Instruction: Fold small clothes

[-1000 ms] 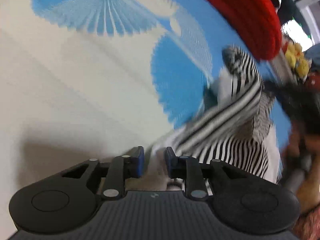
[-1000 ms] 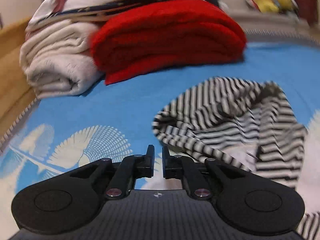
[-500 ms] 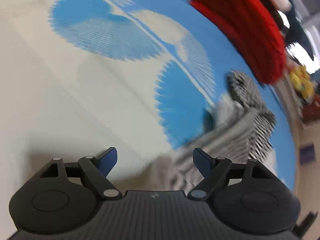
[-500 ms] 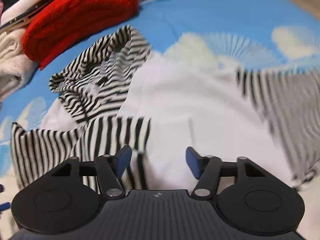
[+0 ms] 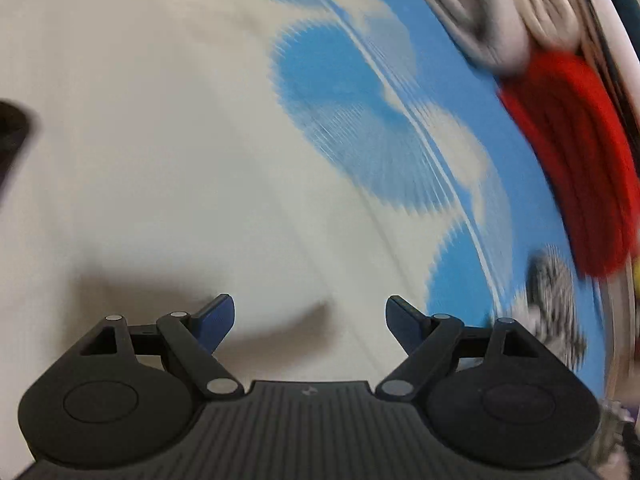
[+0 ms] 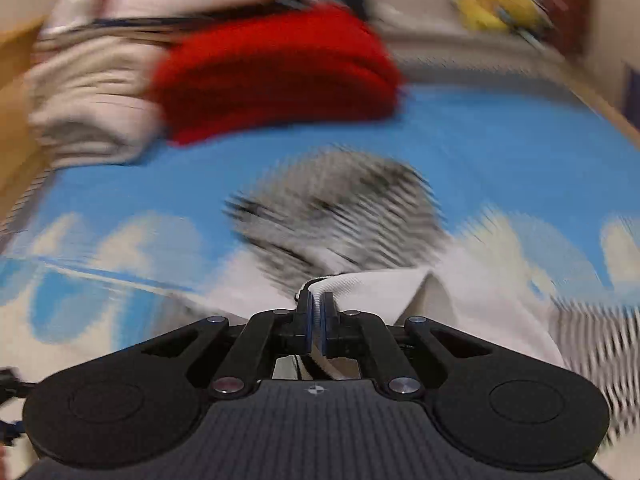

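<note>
Two views are showing very different jobs. In the left wrist view, the left tongs (image 5: 310, 320) are standing spread wide with nothing between them, hovering over a bare cream stretch of the blue-and-cream patterned surface (image 5: 160, 160); the striped garment (image 5: 554, 312) is lying well off to the right — just below a folded red knit (image 5: 580, 160).

In the right wrist view, the right tongs (image 6: 316, 316) are pressing together on a white edge of the striped garment (image 6: 340, 216), whose hooded part is bunching ahead. To fold cleanly, the pinched edge probably needs carrying over in one smooth sweep, keeping the cloth taut. Open room is lying left and near — the red knit (image 6: 276, 76) and a cream stack (image 6: 92, 120) are crowding the far edge.
</note>
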Demonstrator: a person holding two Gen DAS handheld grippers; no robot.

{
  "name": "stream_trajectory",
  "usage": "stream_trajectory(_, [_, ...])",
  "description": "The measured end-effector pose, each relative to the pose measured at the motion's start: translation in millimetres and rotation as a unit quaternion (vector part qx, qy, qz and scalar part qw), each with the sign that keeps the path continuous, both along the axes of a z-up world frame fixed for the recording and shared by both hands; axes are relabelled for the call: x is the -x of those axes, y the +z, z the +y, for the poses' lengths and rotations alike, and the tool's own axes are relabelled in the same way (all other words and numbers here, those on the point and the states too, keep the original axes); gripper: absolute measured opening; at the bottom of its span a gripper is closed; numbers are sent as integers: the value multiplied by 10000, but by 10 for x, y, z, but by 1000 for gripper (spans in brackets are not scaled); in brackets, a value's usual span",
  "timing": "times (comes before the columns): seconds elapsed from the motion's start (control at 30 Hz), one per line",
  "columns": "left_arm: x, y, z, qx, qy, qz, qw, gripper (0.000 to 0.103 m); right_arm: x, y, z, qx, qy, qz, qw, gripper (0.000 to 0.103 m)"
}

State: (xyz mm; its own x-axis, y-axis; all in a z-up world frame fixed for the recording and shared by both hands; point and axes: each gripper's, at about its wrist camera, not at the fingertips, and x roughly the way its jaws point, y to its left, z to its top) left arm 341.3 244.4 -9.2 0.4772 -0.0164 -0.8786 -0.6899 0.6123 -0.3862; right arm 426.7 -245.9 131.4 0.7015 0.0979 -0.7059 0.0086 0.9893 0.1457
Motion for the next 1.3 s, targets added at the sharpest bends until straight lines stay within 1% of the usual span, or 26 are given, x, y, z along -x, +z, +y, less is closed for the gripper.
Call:
stream_trajectory(0.07, [134, 95, 202, -99, 480, -112, 9987, 87, -47, 334, 576, 23, 590, -263, 9979, 3])
stream_trajectory(0.13, [252, 198, 403, -396, 847, -125, 9955, 87, -37, 630, 1184, 20, 1211, -520, 9913, 3])
stream_trajectory(0.2, [356, 275, 603, -704, 1271, -135, 9893, 88, 39, 885, 1752, -49, 1810, -779, 9804, 3])
stream_trajectory(0.27, [413, 302, 776, -871, 1576, -79, 9836, 89, 154, 1115, 2215, -203, 2338, -1074, 9661, 3])
stream_trajectory(0.33, [429, 262, 898, -809, 1690, 11, 9823, 89, 212, 1258, 2464, -327, 2643, -1344, 9545, 3])
stream_trajectory(0.37, [424, 226, 924, -704, 1687, 43, 9831, 89, 220, 1300, 2518, -299, 2685, -1437, 9520, 3])
stream_trajectory(0.4, [414, 185, 938, -579, 1640, 80, 9847, 89, 176, 1288, 2538, -245, 2665, -1458, 9524, 3])
stream_trajectory(0.43, [388, 155, 937, -479, 1563, 111, 9865, 89, 100, 1246, 2525, -170, 2564, -1410, 9561, 3])
stream_trajectory(0.47, [360, 135, 929, -430, 1485, 118, 9879, 89, 7, 1168, 2461, -60, 2395, -1319, 9619, 3])
stream_trajectory(0.53, [329, 127, 870, -472, 1368, 97, 9894, 89, -181, 991, 2253, 81, 2001, -1114, 9734, 3])
stream_trajectory(0.6, [291, 153, 791, -578, 1262, 64, 9903, 89, -378, 793, 1849, 113, 1470, -805, 9858, 3])
stream_trajectory(0.67, [256, 168, 723, -597, 1161, 25, 9914, 89, -433, 620, 1259, -45, 992, -593, 9933, 3])
stream_trajectory(0.77, [178, 145, 589, -590, 1016, 34, 9931, 89, -229, 445, 311, -154, 436, -507, 9976, 3])
stream_trajectory(0.8, [154, 142, 546, -594, 951, 43, 9937, 89, -165, 356, -17, -101, 190, -463, 9987, 3])
stream_trajectory(0.83, [132, 140, 497, -612, 900, 56, 9940, 89, -101, 206, -310, -7, -69, -365, 9993, 3])
stream_trajectory(0.9, [106, 132, 400, -672, 829, 77, 9943, 89, -42, -139, -808, 157, -552, 30, 9983, 3])
stream_trajectory(0.97, [64, 120, 280, -724, 736, 96, 9946, 89, 17, -533, -1170, 155, -972, 392, 9944, 4])
stream_trajectory(1.0, [56, 117, 241, -724, 691, 87, 9949, 89, 35, -745, -1293, 65, -1043, 552, 9930, 7])
stream_trajectory(1.03, [45, 117, 191, -713, 640, 61, 9954, 89, 58, -952, -1386, -6, -1141, 716, 9909, 8])
stream_trajectory(1.07, [34, 120, 153, -700, 586, 25, 9958, 89, 101, -1110, -1445, 49, -1306, 837, 9879, 20])
stream_trajectory(1.1, [9, 119, 109, -685, 499, -50, 9964, 89, 137, -1250, -1496, 203, -1452, 981, 9843, 29])
stream_trajectory(1.13, [-10, 129, 58, -676, 381, -133, 9969, 89, 195, -1360, -1526, 384, -1603, 1068, 9805, 40])
stream_trajectory(1.17, [-40, 141, 11, -682, 257, -208, 9971, 89, 250, -1392, -1512, 489, -1693, 1023, 9790, 40])
stream_trajectory(1.2, [-65, 161, -60, -722, 93, -288, 9969, 89, 339, -1382, -1503, 573, -1686, 800, 9808, 40])
stream_trajectory(1.27, [-124, 191, -227, -871, -243, -361, 9952, 90, 481, -1272, -1441, 538, -1454, 251, 9876, 40])
stream_trajectory(1.3, [-154, 196, -301, -926, -369, -380, 9943, 92, 534, -1226, -1391, 493, -1256, 80, 9908, 40])
